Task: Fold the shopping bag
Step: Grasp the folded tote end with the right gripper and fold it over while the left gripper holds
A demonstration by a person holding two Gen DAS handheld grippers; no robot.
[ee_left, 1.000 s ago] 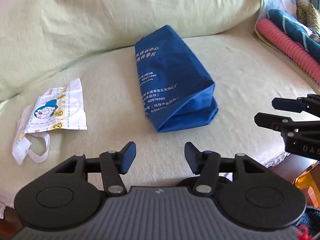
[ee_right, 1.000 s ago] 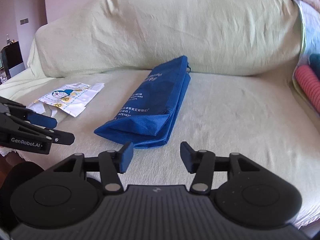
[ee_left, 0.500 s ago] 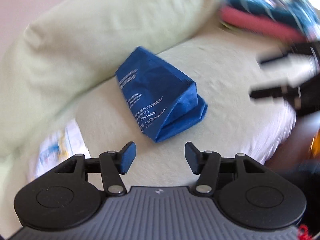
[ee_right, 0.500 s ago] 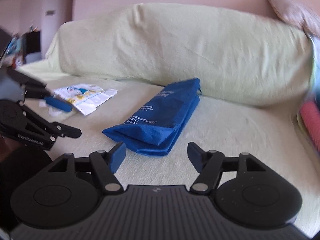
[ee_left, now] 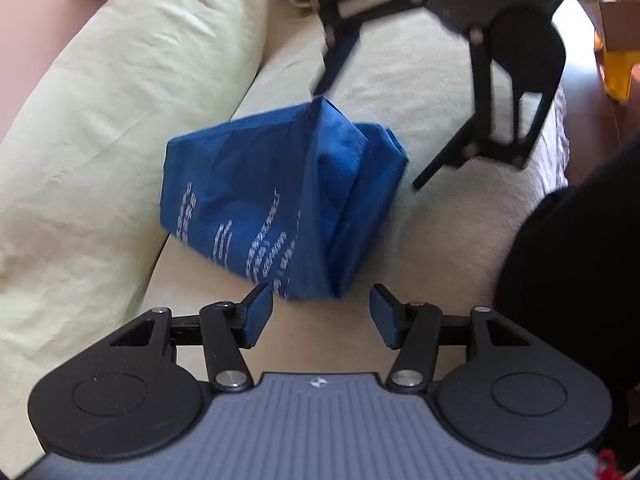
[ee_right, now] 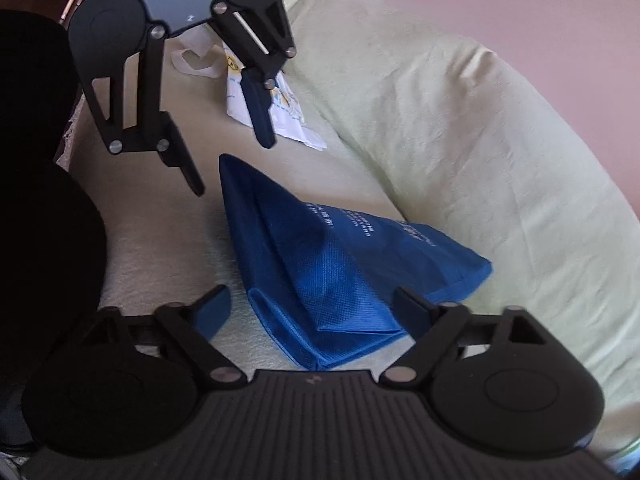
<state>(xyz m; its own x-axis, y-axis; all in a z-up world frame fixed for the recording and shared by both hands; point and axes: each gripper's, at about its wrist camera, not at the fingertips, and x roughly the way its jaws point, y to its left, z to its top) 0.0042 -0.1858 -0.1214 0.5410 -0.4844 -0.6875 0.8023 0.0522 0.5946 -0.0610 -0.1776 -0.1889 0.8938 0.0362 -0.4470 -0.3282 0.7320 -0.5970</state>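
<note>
Sofa seat (ee_left: 440, 80) | blue bag (ee_left: 280, 200) lengthwise toward backrest | both fingers apart, closing, empty

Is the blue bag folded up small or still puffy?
Still puffy: the blue bag is creased lengthwise but bulges on the sofa.

Both wrist cameras look down along their own fingers, close over the sofa seat (ee_left: 440, 220). Each shows the blue shopping bag (ee_left: 280, 196) near centre and the opposite gripper around twelve o'clock.

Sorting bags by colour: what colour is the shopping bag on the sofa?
Blue with white printed lettering; the shopping bag shows best in the left wrist view.
</note>
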